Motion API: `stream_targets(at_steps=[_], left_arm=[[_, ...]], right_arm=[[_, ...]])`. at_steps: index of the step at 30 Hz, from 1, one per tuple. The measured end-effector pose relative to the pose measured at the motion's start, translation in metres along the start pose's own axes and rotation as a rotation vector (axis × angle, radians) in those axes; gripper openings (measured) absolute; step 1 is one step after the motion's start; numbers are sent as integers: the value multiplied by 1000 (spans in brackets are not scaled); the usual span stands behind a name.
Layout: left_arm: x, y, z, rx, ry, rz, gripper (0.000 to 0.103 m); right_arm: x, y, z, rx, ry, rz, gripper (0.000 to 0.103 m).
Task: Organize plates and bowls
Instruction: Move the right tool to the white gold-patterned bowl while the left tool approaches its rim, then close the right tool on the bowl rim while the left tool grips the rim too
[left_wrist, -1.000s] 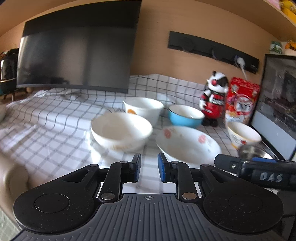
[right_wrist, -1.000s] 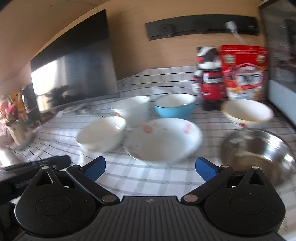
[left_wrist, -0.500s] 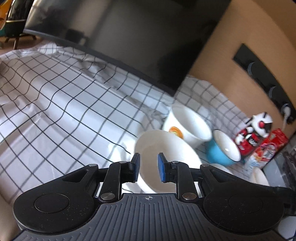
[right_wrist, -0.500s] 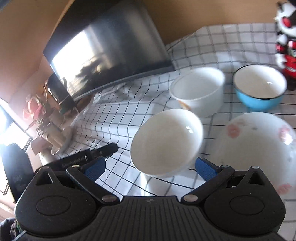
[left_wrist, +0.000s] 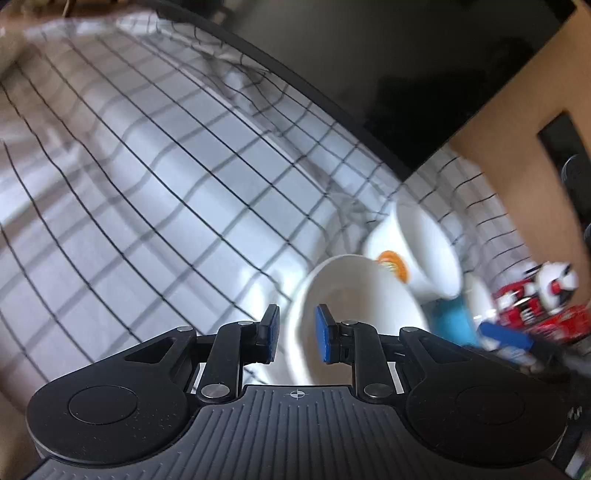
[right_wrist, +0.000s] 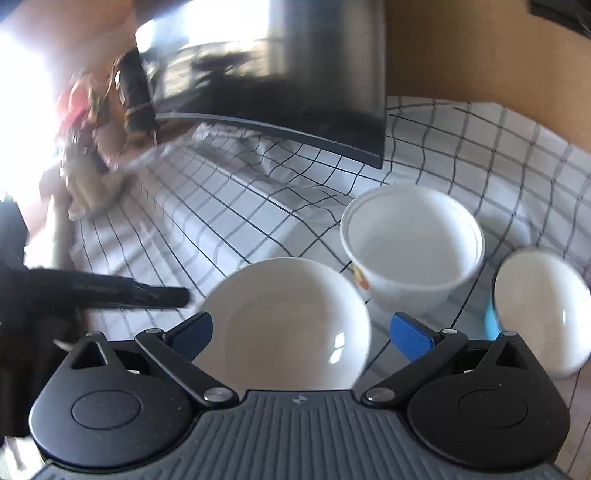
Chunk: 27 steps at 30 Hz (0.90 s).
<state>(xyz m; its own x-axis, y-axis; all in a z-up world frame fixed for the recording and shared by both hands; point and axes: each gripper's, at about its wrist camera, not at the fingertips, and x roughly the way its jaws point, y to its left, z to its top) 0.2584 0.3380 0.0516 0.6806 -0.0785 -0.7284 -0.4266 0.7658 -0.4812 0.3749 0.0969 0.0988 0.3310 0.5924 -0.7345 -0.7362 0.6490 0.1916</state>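
Observation:
A shallow white bowl (right_wrist: 288, 317) sits on the checked cloth, and the wide-set fingers of my open right gripper (right_wrist: 303, 334) hang just above it, one on each side. My left gripper (left_wrist: 295, 339) points down at the same bowl (left_wrist: 354, 306), near its left rim. Its blue pads stand a narrow gap apart and press on nothing. In the right wrist view the left gripper's tip (right_wrist: 183, 295) lies just left of the bowl, apart from it. Behind stand a taller white bowl (right_wrist: 410, 240) with an orange mark and a blue bowl (right_wrist: 539, 306).
A dark monitor (right_wrist: 277, 74) stands at the back of the checked cloth (right_wrist: 221, 229). A red and white toy robot (left_wrist: 554, 284) is at the far right. A dark kettle (right_wrist: 133, 92) and blurred flowers sit at the far left. Bare cloth stretches left of the bowls.
Both views have swung left and tipped down onto the shallow white bowl, which is now close under both grippers. The flowered plate and steel bowl have left view. Neither jaw gap has changed.

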Motion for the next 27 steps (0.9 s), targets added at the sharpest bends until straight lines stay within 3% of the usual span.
stream_targets(at_steps=[7,12,17,22,27], left_arm=[[16,-4,-4,-22,39,111,23],[31,-4,-12,-31,82,141,22],[37,-2,-16,-59,80,163,20],[49,-2,-19,-44,135,196,19],[48,4,-19,-67,120,169,14]], right_arm=[[52,-34,15,94,133,109,102],[88,-51,11,231,219,202,100],[112,-50,8,270,284,254,96],[118,-46,8,269,313,244,97],[119,-45,8,305,318,227,98]])
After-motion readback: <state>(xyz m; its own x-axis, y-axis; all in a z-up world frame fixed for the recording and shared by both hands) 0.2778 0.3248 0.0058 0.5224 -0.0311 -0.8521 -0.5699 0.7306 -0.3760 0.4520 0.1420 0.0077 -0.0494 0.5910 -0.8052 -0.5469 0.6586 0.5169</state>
